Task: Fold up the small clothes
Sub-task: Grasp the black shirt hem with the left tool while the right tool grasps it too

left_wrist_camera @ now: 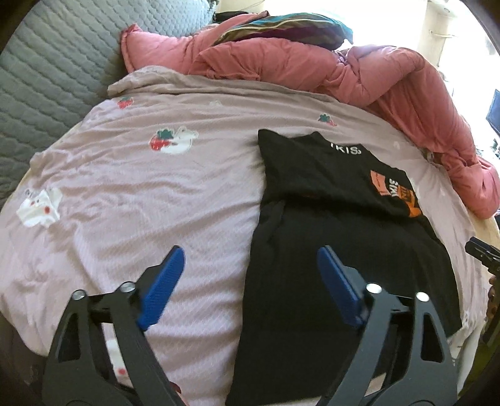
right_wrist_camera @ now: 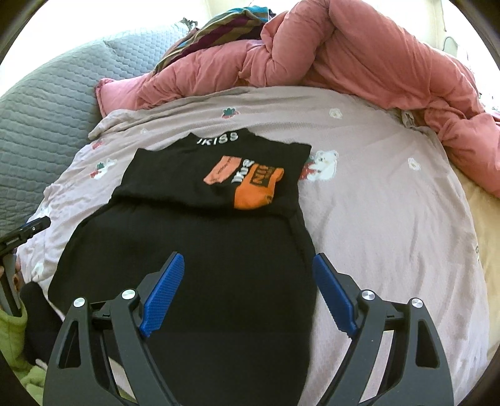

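Black top lies flat on the bed sheet, collar end away from the cameras. Both sides look turned in, leaving a long narrow strip; a folded layer sits across the far part, showing white lettering at the collar and an orange print. Fabric is a soft matte knit, edges slightly wavy, the near hem hidden under the tools.

Left gripper hangs over the top's left edge, fingers spread wide, nothing between them. Right gripper hangs over the top's near half, blue ribbed fingers also wide apart and empty.

Judgement: the next fold is near hem up toward the collar. Best to pinch both near corners evenly, lift together, and lay the hem square on the print so the strip stays straight.

Sheet is pale mauve, finely ribbed, with strawberry motifs. Beyond the top: a puffy pink duvet, a striped cloth, a grey quilted cover.
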A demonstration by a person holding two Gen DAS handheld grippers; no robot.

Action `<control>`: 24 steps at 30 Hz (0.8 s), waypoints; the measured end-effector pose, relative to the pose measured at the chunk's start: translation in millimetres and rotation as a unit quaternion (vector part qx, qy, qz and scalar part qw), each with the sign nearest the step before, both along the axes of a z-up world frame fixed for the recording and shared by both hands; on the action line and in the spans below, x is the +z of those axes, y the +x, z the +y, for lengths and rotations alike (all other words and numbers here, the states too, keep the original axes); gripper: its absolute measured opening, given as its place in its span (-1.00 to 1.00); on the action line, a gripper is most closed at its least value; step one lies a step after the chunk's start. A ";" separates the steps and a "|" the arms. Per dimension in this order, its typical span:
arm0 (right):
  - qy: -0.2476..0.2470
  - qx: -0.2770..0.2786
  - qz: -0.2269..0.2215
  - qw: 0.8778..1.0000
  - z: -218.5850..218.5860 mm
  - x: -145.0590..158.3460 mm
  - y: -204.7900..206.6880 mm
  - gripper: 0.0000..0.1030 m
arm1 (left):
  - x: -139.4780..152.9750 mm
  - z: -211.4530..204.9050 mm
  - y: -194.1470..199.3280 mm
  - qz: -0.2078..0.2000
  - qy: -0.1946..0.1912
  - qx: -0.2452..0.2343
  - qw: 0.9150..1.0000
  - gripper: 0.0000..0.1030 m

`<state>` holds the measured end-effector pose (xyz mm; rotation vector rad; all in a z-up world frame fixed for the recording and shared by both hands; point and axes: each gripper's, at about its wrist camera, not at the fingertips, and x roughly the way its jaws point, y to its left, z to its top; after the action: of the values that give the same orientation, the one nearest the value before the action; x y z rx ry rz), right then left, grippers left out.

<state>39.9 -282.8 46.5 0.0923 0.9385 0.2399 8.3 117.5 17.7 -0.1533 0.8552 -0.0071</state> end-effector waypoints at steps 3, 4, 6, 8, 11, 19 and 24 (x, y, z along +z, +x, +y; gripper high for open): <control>-0.001 -0.001 0.008 1.000 -2.1 -4.4 -7.3 0.62 | -4.0 -0.5 -8.0 0.005 0.003 -0.004 1.000 0.48; -0.001 -0.001 0.011 1.000 -2.5 -5.8 -9.7 0.62 | -5.9 -1.1 -11.0 0.007 0.005 -0.005 1.000 0.44; -0.001 -0.001 0.015 1.000 -3.0 -8.0 -14.2 0.62 | -8.7 -1.5 -14.8 0.012 0.002 -0.009 1.000 0.37; 0.002 0.003 0.022 1.000 -3.7 -11.3 -19.8 0.62 | -13.0 -2.0 -19.3 0.019 -0.004 -0.015 1.000 0.30; 0.001 0.005 0.029 1.000 -4.0 -15.4 -25.9 0.62 | -21.7 -4.1 -26.0 0.032 -0.008 -0.023 0.999 0.22; -0.007 0.019 0.053 0.998 -0.4 -31.1 -44.3 0.62 | -50.0 -2.5 -41.1 0.074 -0.047 -0.040 0.995 -0.18; -0.015 0.026 0.065 0.997 -1.2 -36.1 -57.8 0.61 | -64.0 -4.5 -45.5 0.091 -0.060 -0.043 0.993 -0.47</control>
<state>-18.0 -284.0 10.4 0.0563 1.0741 0.2696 -37.2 113.0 -46.3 -0.2319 1.0445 -0.1270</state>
